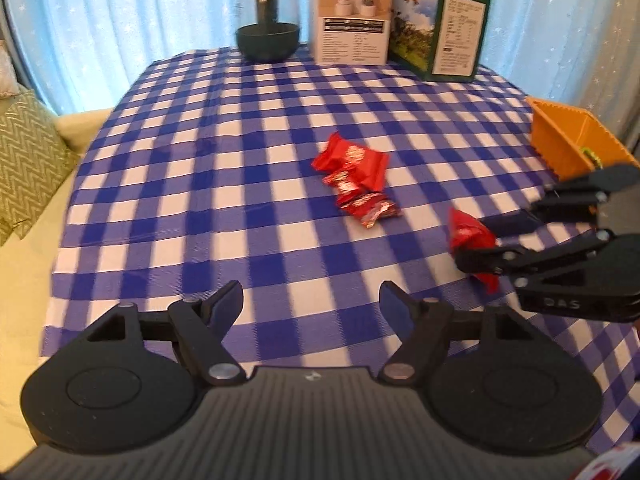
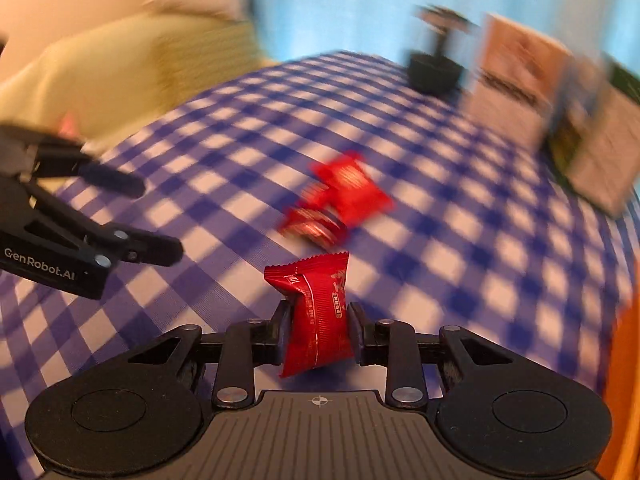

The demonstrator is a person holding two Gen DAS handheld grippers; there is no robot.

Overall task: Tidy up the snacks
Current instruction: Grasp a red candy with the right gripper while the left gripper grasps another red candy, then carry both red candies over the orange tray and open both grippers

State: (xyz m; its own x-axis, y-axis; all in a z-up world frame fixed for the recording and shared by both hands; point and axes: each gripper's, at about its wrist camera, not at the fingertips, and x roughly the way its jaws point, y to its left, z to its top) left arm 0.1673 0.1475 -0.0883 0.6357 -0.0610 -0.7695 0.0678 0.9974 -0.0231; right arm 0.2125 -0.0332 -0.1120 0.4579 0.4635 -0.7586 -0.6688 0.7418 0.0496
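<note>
Right gripper (image 2: 318, 330): jaws drawn in narrow, clamped on a red snack packet (image 2: 318, 312); one pad presses each side of the wrapper, which stands roughly upright between them with its crimped top edge above the fingertips.
Held packet, left wrist view: the same red snack packet (image 1: 466, 236) sits at the tips of the right gripper (image 1: 482, 240), to the right of the red snack pile (image 1: 356, 178) and well apart from it.
Left gripper (image 1: 311, 300): jaws standing wide, nothing between them, nothing touched; only checked cloth shows in the gap.
Left gripper, right wrist view: seen from the side at the left edge (image 2: 158, 220), jaws parted and empty, left of the snack pile.
Red snack pile: several red wrapped packets lying touching one another on the tabletop (image 1: 224, 184), near the middle of the blue-and-white checked cloth; blurred in the right wrist view (image 2: 340, 200).
Orange bin (image 1: 568, 144): at the right edge of the tabletop, right of and beyond the pile, just behind the right gripper; something green shows inside, too small to identify.
Far edge, beyond the pile: a dark domed jar (image 1: 267, 20), a white carton (image 1: 352, 20) and a green carton (image 1: 440, 28), standing upright side by side.
Left of the tabletop: a green patterned cushion (image 1: 28, 156).
</note>
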